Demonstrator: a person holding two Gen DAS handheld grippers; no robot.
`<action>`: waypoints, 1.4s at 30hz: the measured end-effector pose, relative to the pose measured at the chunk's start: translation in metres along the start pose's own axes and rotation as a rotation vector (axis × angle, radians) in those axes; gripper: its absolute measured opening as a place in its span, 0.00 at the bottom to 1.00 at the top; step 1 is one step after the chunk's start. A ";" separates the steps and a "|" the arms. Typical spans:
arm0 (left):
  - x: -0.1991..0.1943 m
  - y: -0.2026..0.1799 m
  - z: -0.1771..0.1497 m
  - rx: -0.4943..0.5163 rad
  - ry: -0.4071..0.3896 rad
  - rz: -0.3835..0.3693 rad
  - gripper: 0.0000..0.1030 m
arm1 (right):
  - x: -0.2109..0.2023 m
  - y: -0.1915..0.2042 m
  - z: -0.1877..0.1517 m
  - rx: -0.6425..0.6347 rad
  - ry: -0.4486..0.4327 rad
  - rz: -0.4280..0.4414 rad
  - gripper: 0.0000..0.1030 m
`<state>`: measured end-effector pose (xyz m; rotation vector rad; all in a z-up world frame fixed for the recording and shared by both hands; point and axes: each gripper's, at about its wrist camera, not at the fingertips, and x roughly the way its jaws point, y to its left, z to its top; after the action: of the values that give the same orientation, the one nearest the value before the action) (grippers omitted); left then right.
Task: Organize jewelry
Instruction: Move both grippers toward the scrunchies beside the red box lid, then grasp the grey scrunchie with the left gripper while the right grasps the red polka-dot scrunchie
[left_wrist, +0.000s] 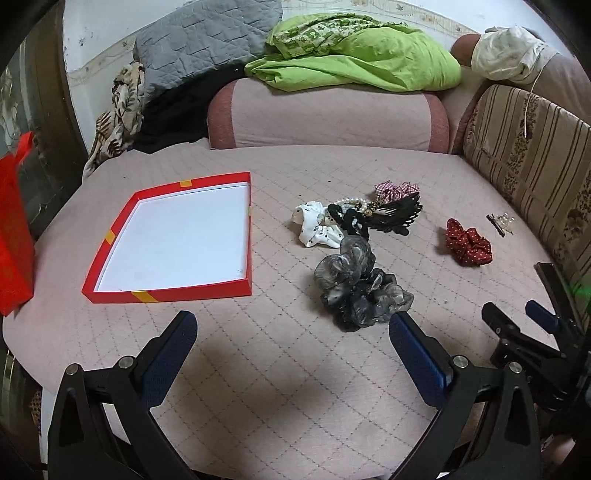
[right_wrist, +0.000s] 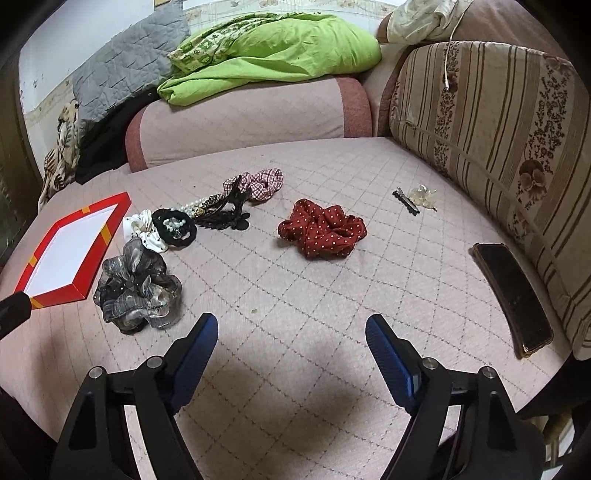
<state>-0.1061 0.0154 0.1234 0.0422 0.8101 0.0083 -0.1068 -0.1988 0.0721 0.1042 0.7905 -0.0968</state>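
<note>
A shallow red box (left_wrist: 110, 291) (right_wrist: 55, 297) with a white inside lies on the pink quilted seat, left of a heap of hair things. The heap holds a grey sheer scrunchie (left_wrist: 358, 288) (right_wrist: 138, 290), a white dotted scrunchie (left_wrist: 317, 227), a black beaded one (right_wrist: 173, 225), a pearl string (left_wrist: 352, 202), a black claw clip (left_wrist: 397, 216) (right_wrist: 225, 216) and a checked scrunchie (right_wrist: 264, 182). Apart to the right lie a red dotted scrunchie (left_wrist: 468, 242) (right_wrist: 323, 229), a black hair pin (right_wrist: 406, 201) and a clear clip (right_wrist: 423, 195). My left gripper (left_wrist: 291, 328) and right gripper (right_wrist: 291, 328) hover open over bare quilt, holding nothing.
A dark phone (right_wrist: 513, 295) lies by the striped cushion (right_wrist: 498, 122) on the right. A pink bolster (left_wrist: 325, 118) with a green blanket (left_wrist: 354, 55) and a grey quilt (left_wrist: 199, 40) closes the back. A red bag (left_wrist: 14, 229) stands at the left edge.
</note>
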 end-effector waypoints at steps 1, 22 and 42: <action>0.000 -0.001 0.000 0.002 -0.002 -0.003 1.00 | 0.000 0.001 0.000 -0.003 0.001 -0.004 0.83; 0.020 -0.010 -0.007 0.036 0.059 -0.071 0.99 | 0.014 -0.003 -0.003 -0.002 0.031 -0.019 0.83; 0.069 -0.004 0.017 -0.016 0.166 -0.181 0.96 | 0.055 -0.034 0.039 0.038 0.069 -0.010 0.83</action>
<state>-0.0462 0.0129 0.0848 -0.0478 0.9769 -0.1545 -0.0451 -0.2399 0.0578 0.1404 0.8581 -0.1185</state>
